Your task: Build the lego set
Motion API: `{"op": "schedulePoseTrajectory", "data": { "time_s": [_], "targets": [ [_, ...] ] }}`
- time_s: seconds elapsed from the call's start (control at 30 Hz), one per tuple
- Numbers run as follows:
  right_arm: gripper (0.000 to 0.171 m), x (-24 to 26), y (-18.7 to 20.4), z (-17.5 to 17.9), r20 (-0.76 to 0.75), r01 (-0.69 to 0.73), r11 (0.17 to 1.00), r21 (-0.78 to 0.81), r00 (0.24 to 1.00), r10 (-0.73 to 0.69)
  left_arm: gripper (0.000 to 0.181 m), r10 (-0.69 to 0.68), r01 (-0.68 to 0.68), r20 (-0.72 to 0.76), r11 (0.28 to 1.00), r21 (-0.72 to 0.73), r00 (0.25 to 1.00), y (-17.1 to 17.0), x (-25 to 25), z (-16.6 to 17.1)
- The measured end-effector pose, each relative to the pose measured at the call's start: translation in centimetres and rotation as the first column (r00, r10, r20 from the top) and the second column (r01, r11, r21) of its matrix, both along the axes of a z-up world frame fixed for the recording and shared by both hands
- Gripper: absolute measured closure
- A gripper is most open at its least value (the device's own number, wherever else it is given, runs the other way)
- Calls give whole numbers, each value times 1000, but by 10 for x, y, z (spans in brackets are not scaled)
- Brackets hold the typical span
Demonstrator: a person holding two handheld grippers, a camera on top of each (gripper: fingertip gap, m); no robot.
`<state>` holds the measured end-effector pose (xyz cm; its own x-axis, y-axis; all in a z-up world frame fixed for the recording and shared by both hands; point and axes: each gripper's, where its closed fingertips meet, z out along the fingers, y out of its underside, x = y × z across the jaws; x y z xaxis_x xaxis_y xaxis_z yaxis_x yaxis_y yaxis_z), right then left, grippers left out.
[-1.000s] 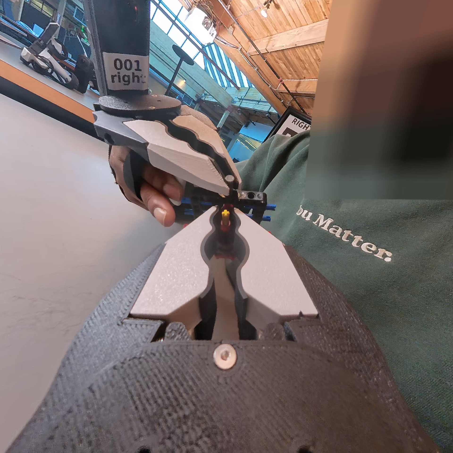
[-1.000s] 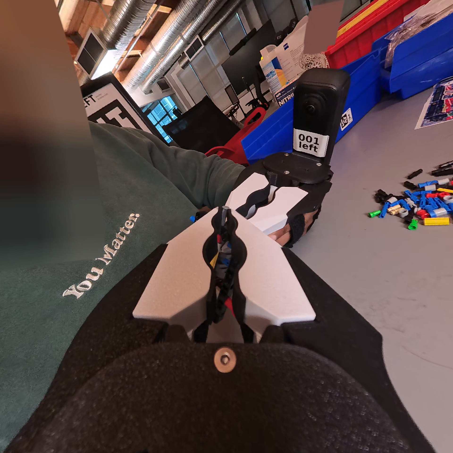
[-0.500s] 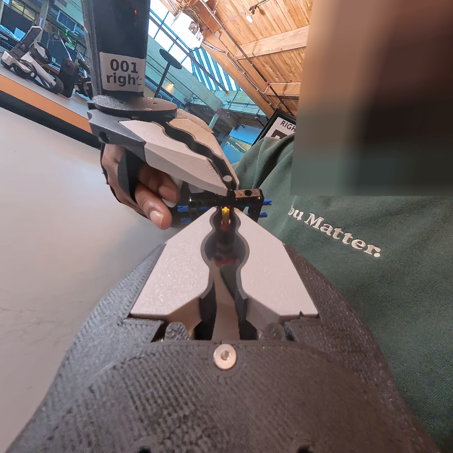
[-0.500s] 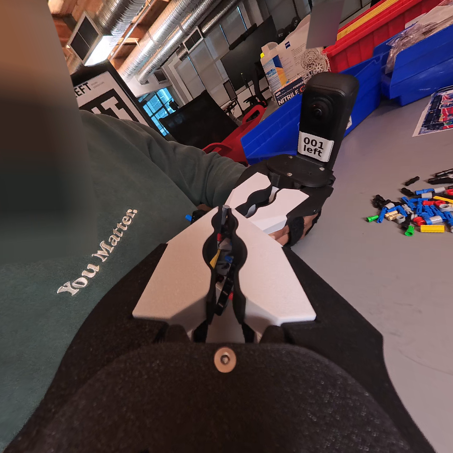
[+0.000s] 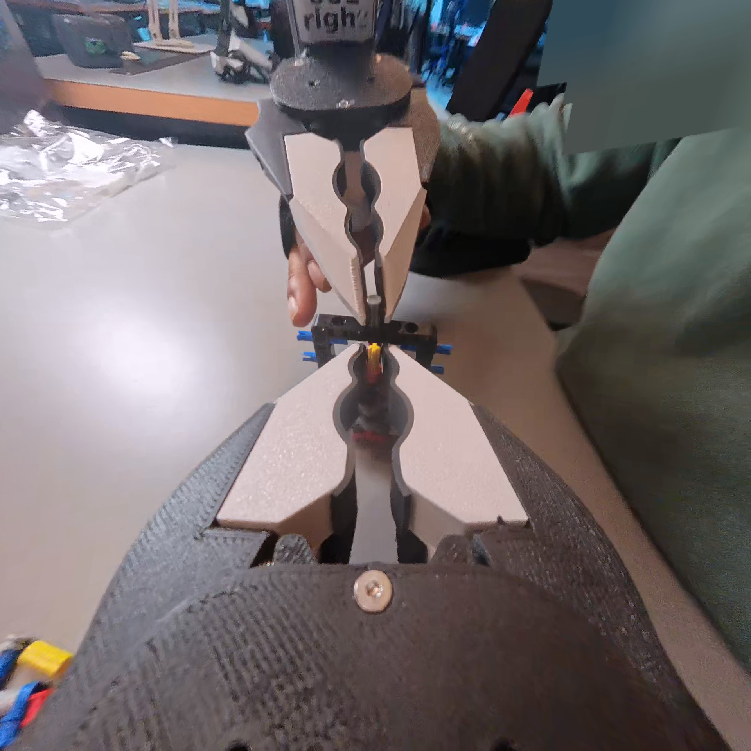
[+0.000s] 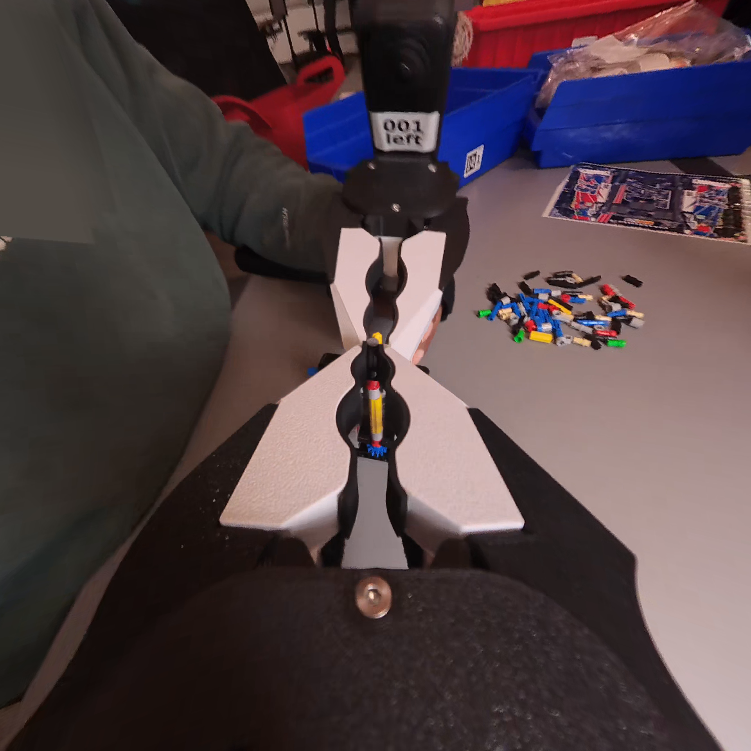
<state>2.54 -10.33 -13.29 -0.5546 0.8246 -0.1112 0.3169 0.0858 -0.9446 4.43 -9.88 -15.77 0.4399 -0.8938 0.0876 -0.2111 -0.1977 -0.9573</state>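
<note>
A small lego assembly, a black frame with blue pins [image 5: 406, 330], hangs between my two grippers above the grey table [image 5: 122, 365]. My left gripper [image 5: 374, 347] is shut on its yellow and red end. My right gripper [image 5: 374, 315] faces it tip to tip and is shut on the black frame, next to a grey axle end. In the right wrist view, the right gripper [image 6: 372, 347] has the assembly's yellow shaft [image 6: 376, 410] and a small blue gear [image 6: 376, 449] between its fingers. The left gripper [image 6: 376, 337] meets it from the far side.
A pile of loose lego pieces [image 6: 561, 313] lies on the table to the right, with a printed instruction sheet [image 6: 650, 203] and blue bins [image 6: 630, 109] behind it. A clear plastic bag [image 5: 61, 170] lies at the left. The person's green sleeve [image 5: 508, 195] is close by. Both grippers' tips are close together, under 4 cm apart.
Both grippers have swung down from pointing up at the person's chest to facing each other head-on over the table. Both stay shut on the assembly.
</note>
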Motion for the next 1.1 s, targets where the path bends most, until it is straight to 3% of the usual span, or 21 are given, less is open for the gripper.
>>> {"op": "schedulePoseTrajectory", "data": {
  "time_s": [0.33, 0.87, 1.0, 1.1],
  "targets": [
    [169, 10, -1, -3, -33, 24, 1000, 10, 999, -24, 155, 23, -22, -36, 999, 26, 999, -5, 1, -2],
    [170, 13, 0, -5, -15, 70, 992, 109, 998, -69, 151, -10, 12, 56, 999, -32, 998, -10, 3, 14],
    [170, 13, 0, -5, -12, 77, 989, 123, 997, -76, 132, 1, -2, -5, 996, -86, 1000, -16, 7, 5],
    [170, 13, 0, -6, -13, 77, 989, 129, 997, -76, 130, 20, -22, -33, 998, -63, 999, -16, 12, 0]
  ]
}}
